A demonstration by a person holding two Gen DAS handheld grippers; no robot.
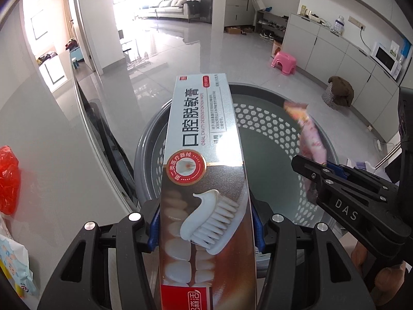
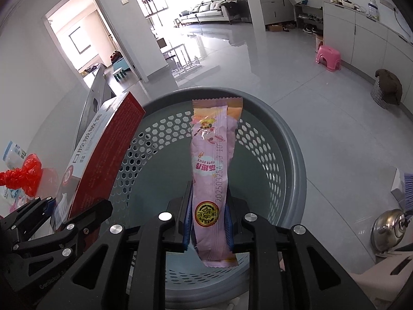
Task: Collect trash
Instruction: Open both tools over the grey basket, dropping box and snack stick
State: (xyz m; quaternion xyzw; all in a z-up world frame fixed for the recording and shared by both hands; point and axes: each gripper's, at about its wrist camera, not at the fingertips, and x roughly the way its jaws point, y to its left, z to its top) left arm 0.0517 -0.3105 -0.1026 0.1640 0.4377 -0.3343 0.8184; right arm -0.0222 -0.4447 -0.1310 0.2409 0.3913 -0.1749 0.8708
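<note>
A long toothpaste box (image 1: pixel 204 142) stands between the pads of my left gripper (image 1: pixel 206 206), above the near-left rim of a grey perforated basket (image 1: pixel 144 155). The pads sit beside the box with a sliver of gap, so the jaws are open. My right gripper (image 2: pixel 209 206) hangs over the basket (image 2: pixel 296 155) with a pink snack wrapper (image 2: pixel 211 155) loose between its parted pads. In the left wrist view the wrapper (image 1: pixel 312 139) is blurred at the right gripper's (image 1: pixel 309 165) tip. The box (image 2: pixel 103 155) and left gripper (image 2: pixel 59 214) show at the left.
A crumpled red plastic bag (image 1: pixel 9 178) and a tissue packet (image 1: pixel 13 266) lie on the grey table at the left. A metal pot lid (image 2: pixel 387 227) sits at the right. Beyond the basket are a glossy floor and a pink stool (image 2: pixel 327 58).
</note>
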